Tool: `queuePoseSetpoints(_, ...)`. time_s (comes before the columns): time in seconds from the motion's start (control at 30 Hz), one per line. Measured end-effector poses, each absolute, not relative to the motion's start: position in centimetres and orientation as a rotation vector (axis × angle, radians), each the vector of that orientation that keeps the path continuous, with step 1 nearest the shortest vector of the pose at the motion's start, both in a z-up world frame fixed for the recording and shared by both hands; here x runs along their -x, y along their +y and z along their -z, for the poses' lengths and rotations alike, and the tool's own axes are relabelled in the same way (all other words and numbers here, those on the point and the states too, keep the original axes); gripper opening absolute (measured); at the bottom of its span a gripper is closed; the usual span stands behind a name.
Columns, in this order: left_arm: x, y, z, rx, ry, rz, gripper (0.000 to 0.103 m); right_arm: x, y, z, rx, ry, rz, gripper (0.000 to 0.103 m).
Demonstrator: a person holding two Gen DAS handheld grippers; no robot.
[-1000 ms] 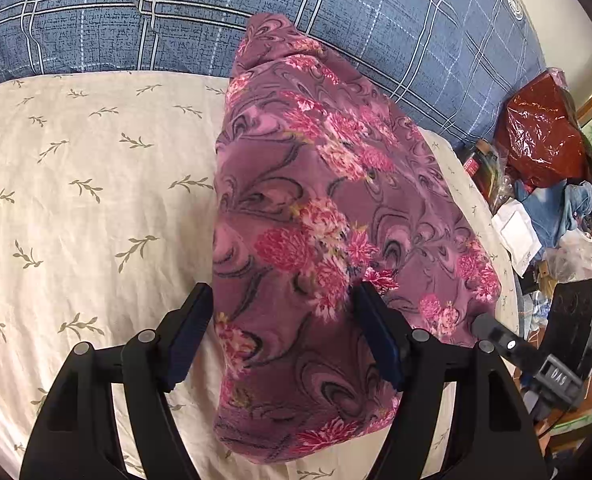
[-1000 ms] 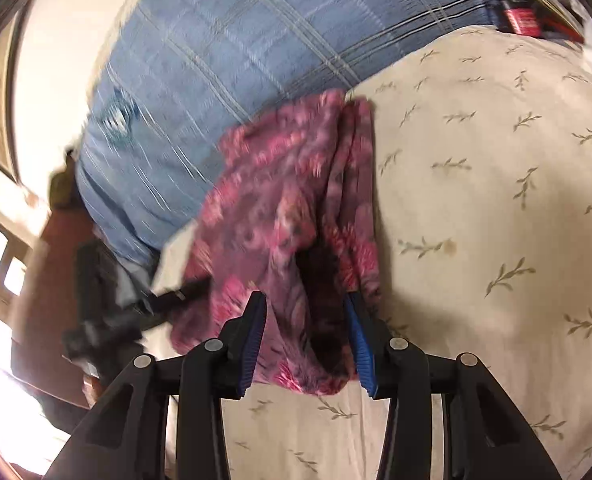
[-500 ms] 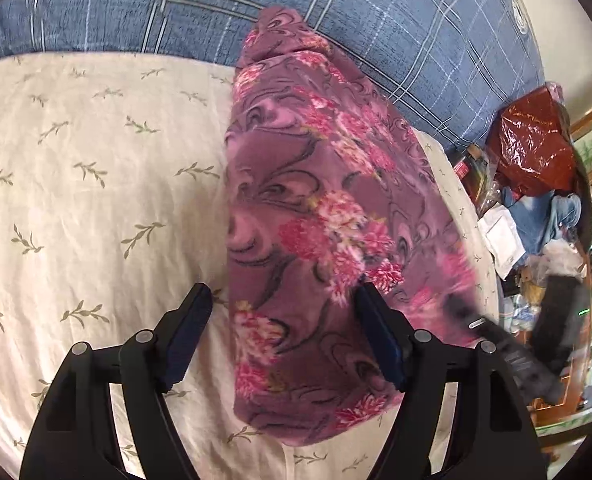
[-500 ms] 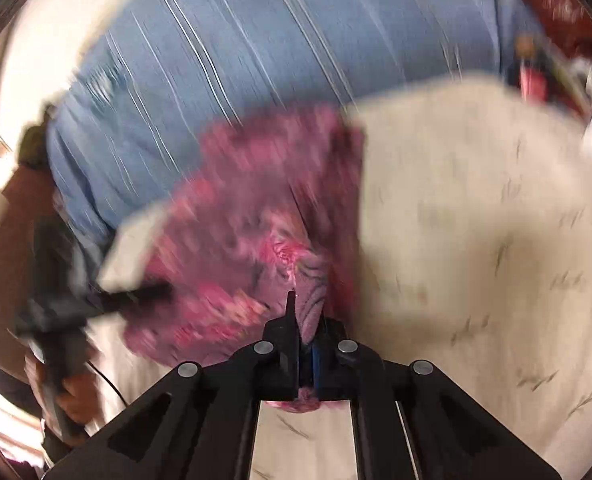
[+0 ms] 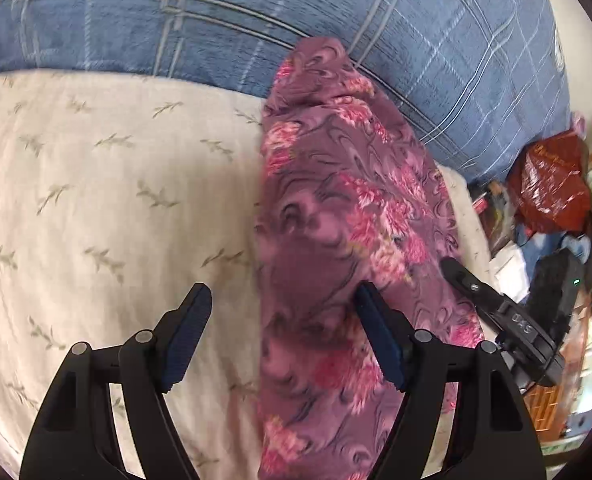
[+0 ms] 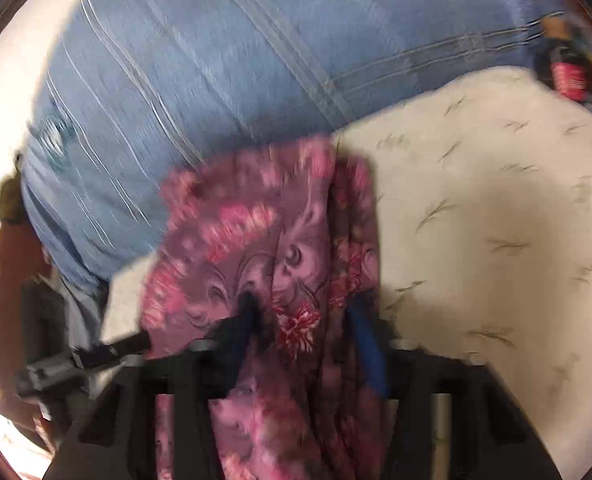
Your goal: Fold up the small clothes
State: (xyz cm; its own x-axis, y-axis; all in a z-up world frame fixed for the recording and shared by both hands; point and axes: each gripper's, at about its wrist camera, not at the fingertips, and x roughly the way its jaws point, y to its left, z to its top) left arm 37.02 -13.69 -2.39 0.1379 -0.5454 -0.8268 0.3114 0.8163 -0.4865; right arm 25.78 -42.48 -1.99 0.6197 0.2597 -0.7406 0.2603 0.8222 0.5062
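While a purple floral garment [image 5: 335,240] lies in a long narrow strip on a bed, two hand-held grippers work at its near end. It rests on a cream sheet printed with small sprigs [image 5: 96,200], and its far tip reaches up against a blue checked quilt [image 5: 216,12] bunched along the back of the bed.

Seen from the left wrist, the left hand-held gripper [image 5: 282,332] stands with its jaws spread wide. One blue-padded finger is over bare sheet and the other is over the cloth, so the garment's left edge sits between them, but neither pad appears to press on it.

Seen from the blurred right wrist view, the right hand-held gripper [image 6: 303,336] has just been opening its jaws after a brief close, and folds of the garment [image 6: 264,240] still bunch between its fingers. The gap now looks too loose for a firm pinch, though the blur leaves that uncertain. From the left wrist, that same tool shows as a dark arm [image 5: 495,308] at the garment's right edge.

Judged from its shape, the garment has already been doubled lengthwise, since layered edges run along one side. It remains a long band, not yet a compact bundle. What looks left is at least one crosswise fold, bringing one end over the other, then squaring it off. A red bag [image 5: 547,188] and other clutter sit beyond the bed's far corner.
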Motion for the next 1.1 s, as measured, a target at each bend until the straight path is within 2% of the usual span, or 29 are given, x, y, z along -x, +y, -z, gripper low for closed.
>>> queuePoseSetpoints(0.07, -36.2, -14.5, 2.0, 0.159, 1.248, 0.629, 0.075, -25.5, -42.1, 0.8, -0.573, 0.828, -0.017, 0.017)
queuePoseSetpoints(0.2, -35.5, -14.7, 3.0, 0.145, 1.275, 0.644, 0.075, -25.5, -42.9, 3.1, -0.557, 0.901, -0.029, 0.018)
queuePoseSetpoints(0.27, -35.8, -14.2, 2.5, 0.152, 1.294, 0.657, 0.074, -24.8, -43.2, 1.5, -0.527, 0.876, -0.026, 0.030)
queuePoseSetpoints(0.3, -36.0, -13.8, 2.2, 0.160, 1.297, 0.664, 0.074, -24.3, -43.9, 0.8, -0.542, 0.840, -0.016, 0.031)
queuePoseSetpoints(0.33, -36.3, -13.2, 1.7, 0.164, 1.290, 0.664, 0.074, -23.7, -44.8, 0.3, -0.585, 0.802, -0.016, 0.036)
queuePoseSetpoints(0.37, -36.5, -12.9, 1.3, 0.163, 1.282, 0.659, 0.074, -23.3, -46.0, 0.2, -0.648, 0.774, -0.022, 0.050)
queuePoseSetpoints(0.4, -36.7, -12.7, 1.0, 0.161, 1.278, 0.657, 0.074, -22.8, -47.2, 0.4, -0.720, 0.761, -0.027, 0.055)
queuePoseSetpoints(0.63, -37.2, -14.9, 2.5, 0.160, 1.383, 0.727, 0.075, -22.5, -47.0, 4.0, -0.816, 0.863, -0.136, 0.065)
queuePoseSetpoints(0.7, -37.2, -15.3, 3.0, 0.197, 1.394, 0.754, 0.085, -22.4, -46.2, 4.0, -0.799, 0.819, -0.192, 0.077)
queuePoseSetpoints(0.73, -37.1, -15.6, 2.9, 0.217, 1.379, 0.766, 0.088, -22.7, -45.7, 3.9, -0.800, 0.819, -0.255, 0.082)
queuePoseSetpoints(0.77, -37.0, -15.9, 3.0, 0.225, 1.380, 0.771, 0.088, -23.2, -44.9, 3.8, -0.790, 0.825, -0.323, 0.082)
queuePoseSetpoints(0.83, -36.9, -16.4, 2.9, 0.234, 1.373, 0.760, 0.088, -23.5, -44.0, 3.6, -0.745, 0.849, -0.322, 0.081)
queuePoseSetpoints(0.9, -36.6, -16.3, 2.7, 0.245, 1.359, 0.731, 0.083, -23.5, -43.9, 3.6, -0.725, 0.848, -0.273, 0.067)
queuePoseSetpoints(0.93, -36.6, -16.0, 2.6, 0.253, 1.352, 0.714, 0.070, -23.4, -44.0, 3.9, -0.734, 0.851, -0.253, 0.037)
queuePoseSetpoints(0.97, -36.4, -15.7, 2.4, 0.263, 1.345, 0.701, 0.055, -23.1, -44.5, 4.4, -0.777, 0.858, -0.242, 0.032)
queuePoseSetpoints(1.03, -36.1, -15.1, 2.0, 0.298, 1.323, 0.692, 0.038, -22.2, -44.6, 4.6, -0.810, 0.826, -0.233, 0.026)
queuePoseSetpoints(1.07, -35.7, -14.8, 1.6, 0.303, 1.314, 0.689, 0.032, -21.8, -44.1, 4.0, -0.779, 0.820, -0.219, 0.025)
queuePoseSetpoints(1.1, -35.3, -14.6, 1.2, 0.300, 1.306, 0.682, 0.031, -21.6, -43.7, 3.5, -0.759, 0.816, -0.204, 0.024)
